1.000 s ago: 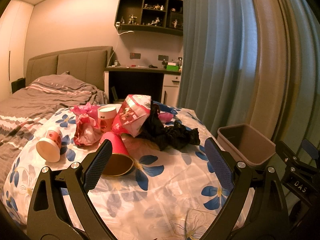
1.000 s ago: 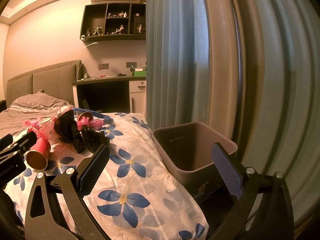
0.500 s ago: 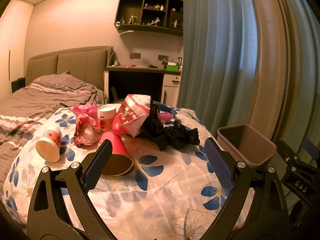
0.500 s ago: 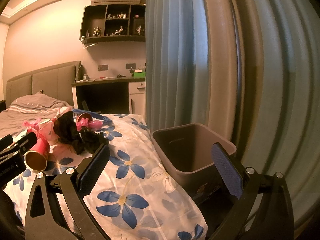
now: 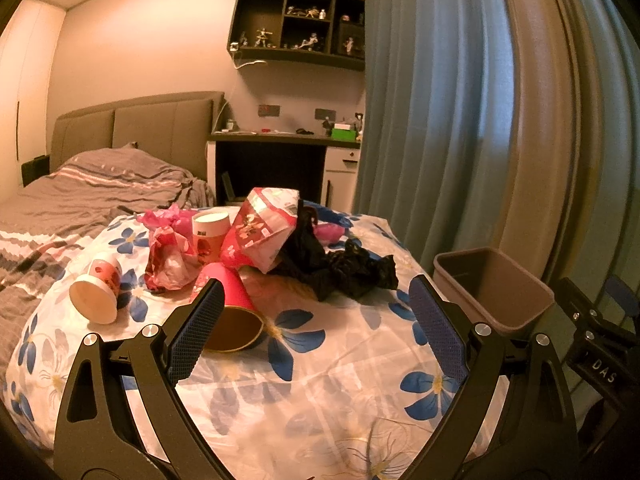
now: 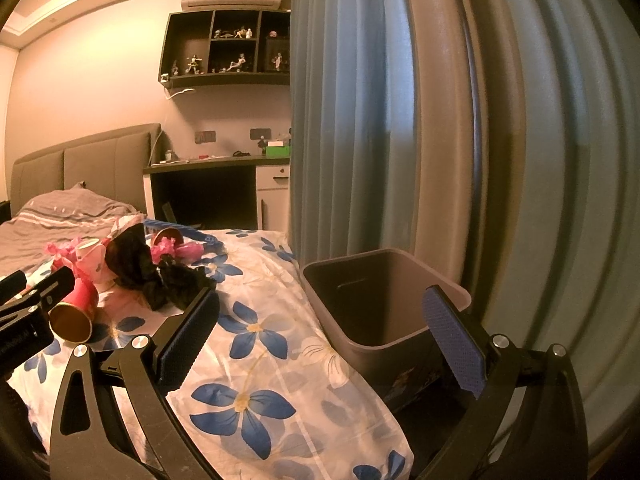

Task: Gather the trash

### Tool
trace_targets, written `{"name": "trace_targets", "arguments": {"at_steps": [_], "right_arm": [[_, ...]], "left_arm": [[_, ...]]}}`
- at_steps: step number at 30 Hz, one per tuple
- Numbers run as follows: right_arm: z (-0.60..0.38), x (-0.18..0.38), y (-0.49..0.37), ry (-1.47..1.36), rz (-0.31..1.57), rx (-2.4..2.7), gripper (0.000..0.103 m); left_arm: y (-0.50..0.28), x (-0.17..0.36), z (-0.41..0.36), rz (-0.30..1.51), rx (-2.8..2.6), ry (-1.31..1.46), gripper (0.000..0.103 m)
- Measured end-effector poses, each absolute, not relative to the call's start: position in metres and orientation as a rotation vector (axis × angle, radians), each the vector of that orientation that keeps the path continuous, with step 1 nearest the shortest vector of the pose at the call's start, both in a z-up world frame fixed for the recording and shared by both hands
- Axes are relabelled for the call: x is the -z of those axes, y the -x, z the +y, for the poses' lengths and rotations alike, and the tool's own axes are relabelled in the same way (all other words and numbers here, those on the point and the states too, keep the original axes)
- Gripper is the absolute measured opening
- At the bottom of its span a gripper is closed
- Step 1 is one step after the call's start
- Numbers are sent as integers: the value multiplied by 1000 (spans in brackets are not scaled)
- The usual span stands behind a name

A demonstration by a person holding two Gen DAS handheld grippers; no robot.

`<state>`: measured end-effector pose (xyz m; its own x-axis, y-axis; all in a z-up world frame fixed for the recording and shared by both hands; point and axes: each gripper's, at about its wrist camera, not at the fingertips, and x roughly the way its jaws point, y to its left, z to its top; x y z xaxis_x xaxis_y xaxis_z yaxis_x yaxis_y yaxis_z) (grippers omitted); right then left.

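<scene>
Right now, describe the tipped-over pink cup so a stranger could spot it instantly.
Find the floral quilt on the bed, then the trash heap on it. At the heap's near edge lies the pink cup on its side, its open mouth facing the camera. Unlike the white cups nearby, it is plain pink outside and gold-brown inside.

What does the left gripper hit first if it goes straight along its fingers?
Probably the crumpled black plastic bag on the floral quilt: it lies just ahead of the open left gripper. The tipped pink cup sits by its left finger and might brush first; depth is unclear.
</scene>
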<state>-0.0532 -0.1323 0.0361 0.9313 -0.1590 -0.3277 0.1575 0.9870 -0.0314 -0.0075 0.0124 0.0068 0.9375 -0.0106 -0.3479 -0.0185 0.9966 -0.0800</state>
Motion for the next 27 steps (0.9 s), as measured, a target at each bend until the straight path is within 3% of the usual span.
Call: {"name": "trace_targets", "arguments": {"at_steps": [27], "right_arm": [[-136,-37,50,5,332,163,98]], "left_arm": [[4,-3,9,356,1,84,92]]}}
